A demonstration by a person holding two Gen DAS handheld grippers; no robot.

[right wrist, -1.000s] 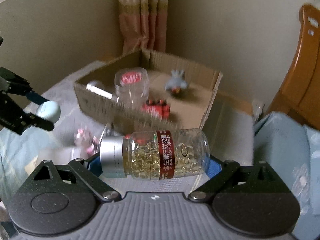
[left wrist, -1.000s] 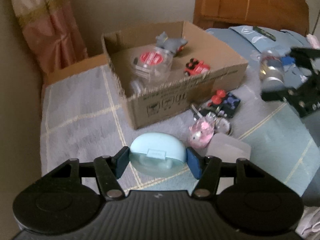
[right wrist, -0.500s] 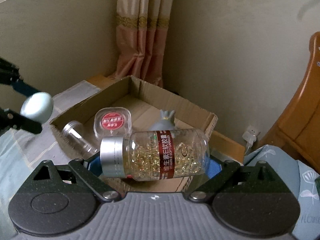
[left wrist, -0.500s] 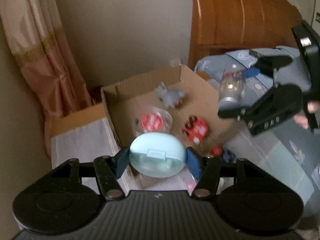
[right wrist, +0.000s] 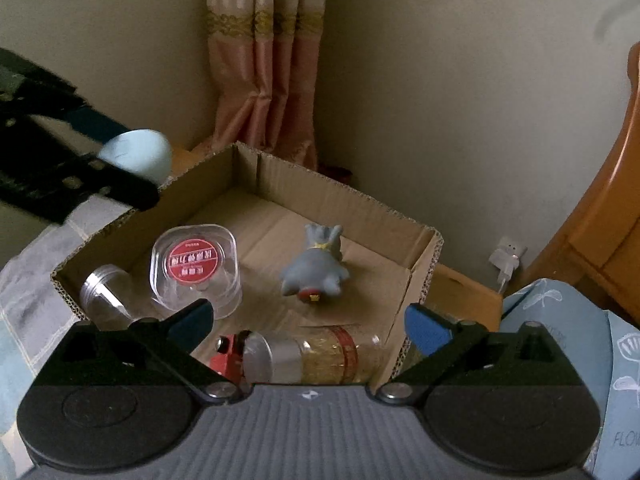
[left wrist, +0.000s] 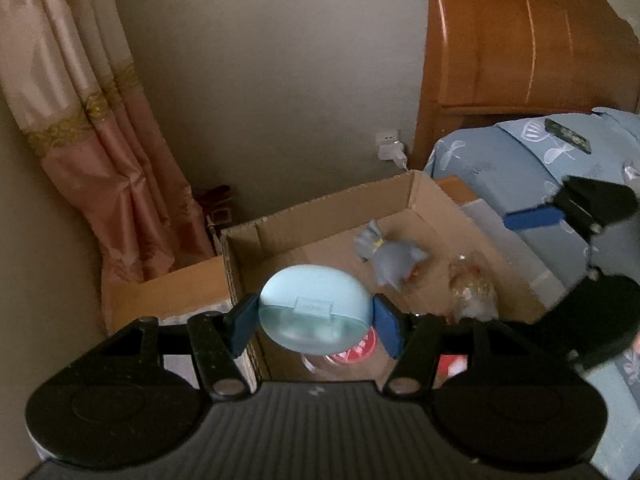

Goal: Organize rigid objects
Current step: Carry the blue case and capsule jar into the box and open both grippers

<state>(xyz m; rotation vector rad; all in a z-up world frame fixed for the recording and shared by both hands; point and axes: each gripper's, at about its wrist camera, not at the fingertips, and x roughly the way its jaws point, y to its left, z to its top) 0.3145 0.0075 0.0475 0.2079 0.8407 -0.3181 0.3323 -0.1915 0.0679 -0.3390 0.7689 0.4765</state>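
Only "FLOW" can be read, printed on the blue bedding (right wrist: pixel 624 438).

Both wrist cameras look steeply down, close over the shared cardboard box (left wrist: pixel 412 196).

You've got a pink-and-cream curtain (right wrist: pixel 266 60) hanging in the corner, against a plain beige wall (right wrist: pixel 440 80). Low on that wall, a white charger (right wrist: pixel 507 258) sits plugged in. Wooden headboard (left wrist: pixel 520 40) on the right, blue patterned bedding (left wrist: pixel 500 160) below it.
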